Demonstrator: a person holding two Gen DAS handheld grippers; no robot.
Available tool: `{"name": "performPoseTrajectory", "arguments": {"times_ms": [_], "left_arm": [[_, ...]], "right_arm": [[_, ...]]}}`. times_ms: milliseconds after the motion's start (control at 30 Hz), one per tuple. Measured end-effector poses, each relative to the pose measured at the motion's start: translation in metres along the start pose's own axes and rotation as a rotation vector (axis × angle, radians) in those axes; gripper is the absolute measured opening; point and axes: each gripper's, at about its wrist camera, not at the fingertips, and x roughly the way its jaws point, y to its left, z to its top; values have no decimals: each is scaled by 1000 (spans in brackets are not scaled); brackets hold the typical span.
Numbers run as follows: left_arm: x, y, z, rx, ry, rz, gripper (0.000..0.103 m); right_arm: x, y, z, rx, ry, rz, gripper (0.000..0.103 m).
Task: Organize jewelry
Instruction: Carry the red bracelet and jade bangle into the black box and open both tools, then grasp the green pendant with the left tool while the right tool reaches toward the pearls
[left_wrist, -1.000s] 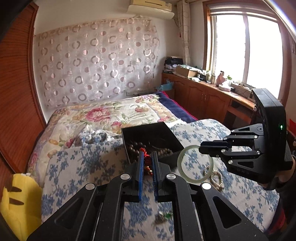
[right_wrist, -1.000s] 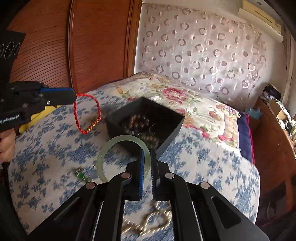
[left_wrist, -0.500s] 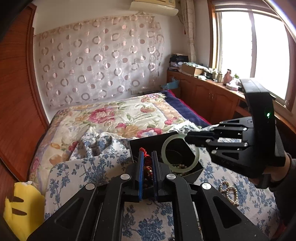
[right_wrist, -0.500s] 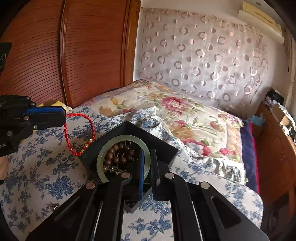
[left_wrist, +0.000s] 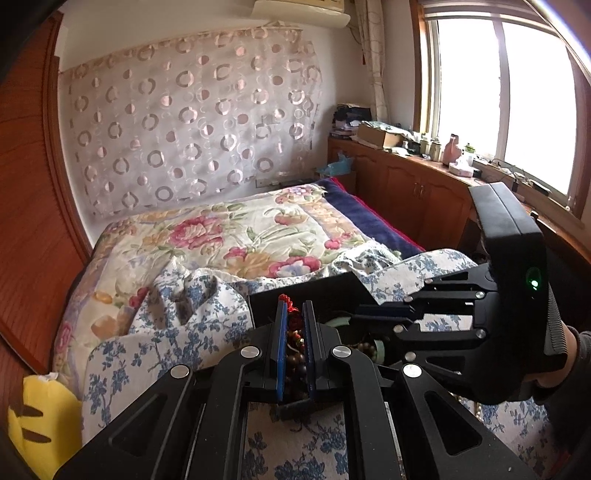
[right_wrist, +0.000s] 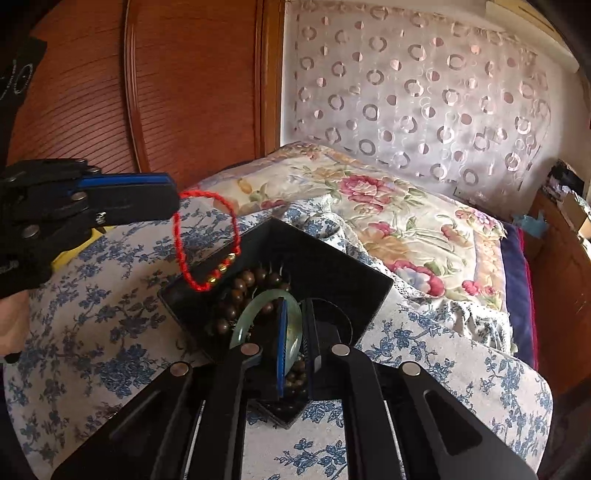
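A black open box (right_wrist: 332, 273) sits on the blue-flowered cloth and holds brown bead bracelets (right_wrist: 243, 284). My right gripper (right_wrist: 295, 314) is shut on a pale green jade bangle (right_wrist: 258, 306), held low inside the box over the beads. My left gripper (right_wrist: 173, 201) is shut on a red cord bracelet with gold beads (right_wrist: 192, 266) that hangs over the box's left corner. In the left wrist view the left gripper (left_wrist: 295, 317) pinches the red cord (left_wrist: 293, 319) above the box (left_wrist: 325, 291), with the right gripper (left_wrist: 360, 312) reaching in from the right.
The blue-flowered cloth (right_wrist: 92, 314) covers the bed's near end, with a floral quilt (right_wrist: 369, 206) behind. A yellow plush (left_wrist: 40, 421) lies at the left. A wooden headboard wall (right_wrist: 184, 92) stands left, cabinets (left_wrist: 417, 199) and a window at the right.
Both grippers moved forward to the box. The green bangle went from above the box down into it. The red bracelet moved over the box's left corner.
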Motion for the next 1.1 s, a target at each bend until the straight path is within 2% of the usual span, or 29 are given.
{"name": "performPoseTrajectory", "arguments": {"times_ms": [333, 833, 933, 1000, 1100], "left_arm": [[14, -1, 11, 16, 4, -2, 7], [31, -6, 17, 29, -2, -26, 8], [30, -6, 17, 23, -5, -24, 14], [27, -6, 16, 18, -8, -25, 24], [20, -8, 13, 16, -12, -28, 28]], "right_arm": [[-17, -8, 2, 10, -13, -17, 10], [-43, -18, -17, 48, -11, -69, 10], [-48, -20, -21, 58, -12, -78, 10], [-51, -21, -23, 66, -13, -83, 10], [-57, -22, -29, 83, -16, -89, 10]]}}
